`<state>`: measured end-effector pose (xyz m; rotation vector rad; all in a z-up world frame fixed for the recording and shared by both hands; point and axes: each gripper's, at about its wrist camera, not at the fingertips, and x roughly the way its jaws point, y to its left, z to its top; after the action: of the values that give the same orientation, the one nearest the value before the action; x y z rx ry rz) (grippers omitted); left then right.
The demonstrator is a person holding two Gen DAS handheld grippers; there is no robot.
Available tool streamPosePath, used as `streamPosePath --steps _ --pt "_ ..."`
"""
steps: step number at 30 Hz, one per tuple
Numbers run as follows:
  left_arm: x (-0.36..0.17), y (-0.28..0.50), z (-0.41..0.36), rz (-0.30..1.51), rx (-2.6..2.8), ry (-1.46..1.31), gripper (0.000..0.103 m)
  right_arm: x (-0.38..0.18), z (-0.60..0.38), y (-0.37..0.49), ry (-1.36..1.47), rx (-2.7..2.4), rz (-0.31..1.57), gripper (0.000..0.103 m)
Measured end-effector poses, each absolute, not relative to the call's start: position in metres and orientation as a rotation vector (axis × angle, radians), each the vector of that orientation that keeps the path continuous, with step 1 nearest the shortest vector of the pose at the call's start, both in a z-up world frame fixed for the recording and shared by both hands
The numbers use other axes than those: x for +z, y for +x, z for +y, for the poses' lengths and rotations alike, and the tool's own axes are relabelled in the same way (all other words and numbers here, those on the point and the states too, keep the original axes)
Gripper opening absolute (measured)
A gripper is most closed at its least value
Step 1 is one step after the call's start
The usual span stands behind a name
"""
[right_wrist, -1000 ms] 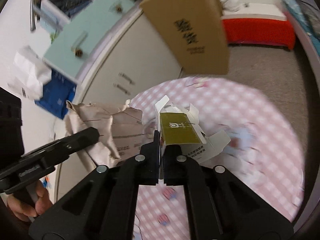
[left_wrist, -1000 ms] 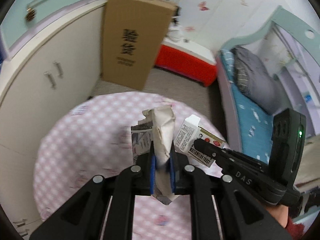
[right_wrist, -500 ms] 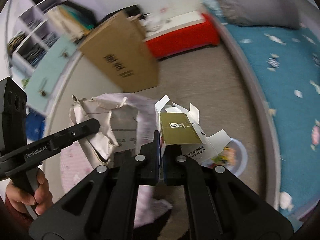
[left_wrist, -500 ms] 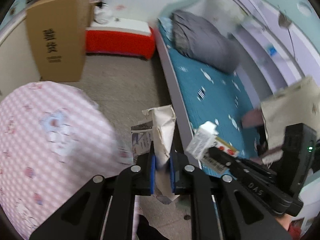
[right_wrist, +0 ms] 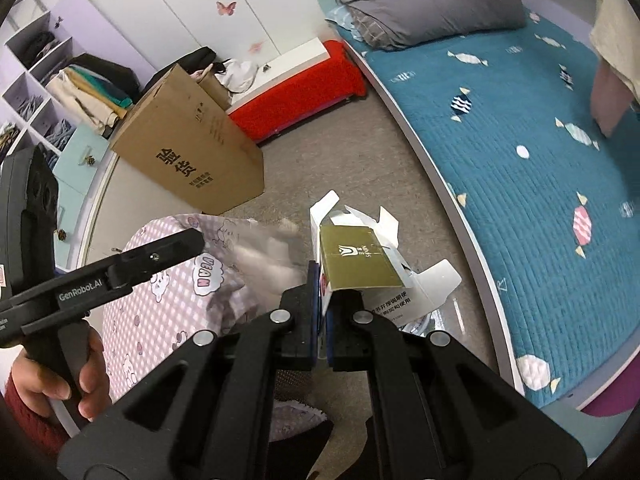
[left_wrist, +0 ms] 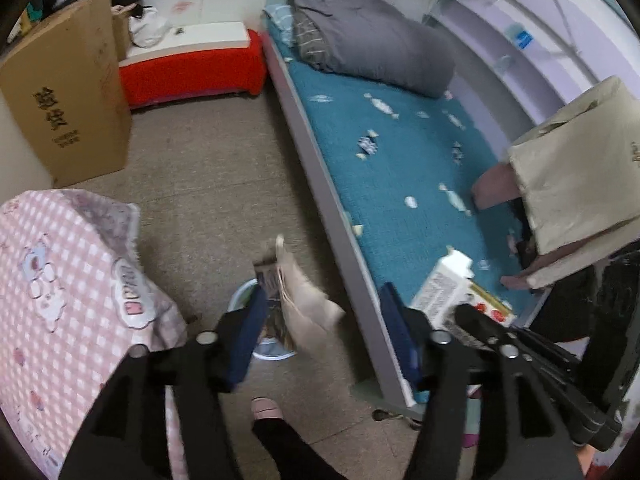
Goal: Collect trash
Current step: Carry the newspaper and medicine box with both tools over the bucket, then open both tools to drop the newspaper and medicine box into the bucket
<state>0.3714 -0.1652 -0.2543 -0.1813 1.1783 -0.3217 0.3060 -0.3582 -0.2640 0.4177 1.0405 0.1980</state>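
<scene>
Jaws apart, crumpled beige paper [left_wrist: 304, 300] loose.

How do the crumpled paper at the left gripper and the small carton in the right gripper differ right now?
The crumpled paper is loose: the left gripper has just opened its jaws and no pad presses it. The small carton is clamped in the shut right gripper. The paper is beige, soft and creased; the carton is stiff, white with an olive-gold face and open flaps. The paper is blurred, the carton sharp. Both are trash, above the floor beside the bed.
</scene>
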Motion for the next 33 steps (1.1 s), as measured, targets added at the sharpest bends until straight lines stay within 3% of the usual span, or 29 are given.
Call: streamPosePath --steps 28,33 --pt "-0.241 0.335 -0.085 1.163 -0.04 -0.27 0.067 -0.294 -0.305 0.343 0.297 0.321 1.164 0.004" --pt "-0.239 0.319 -0.067 1.153 -0.002 -0.296 0.068 -0.291 -0.295 0.343 0.271 0.324 1.165 0.014"
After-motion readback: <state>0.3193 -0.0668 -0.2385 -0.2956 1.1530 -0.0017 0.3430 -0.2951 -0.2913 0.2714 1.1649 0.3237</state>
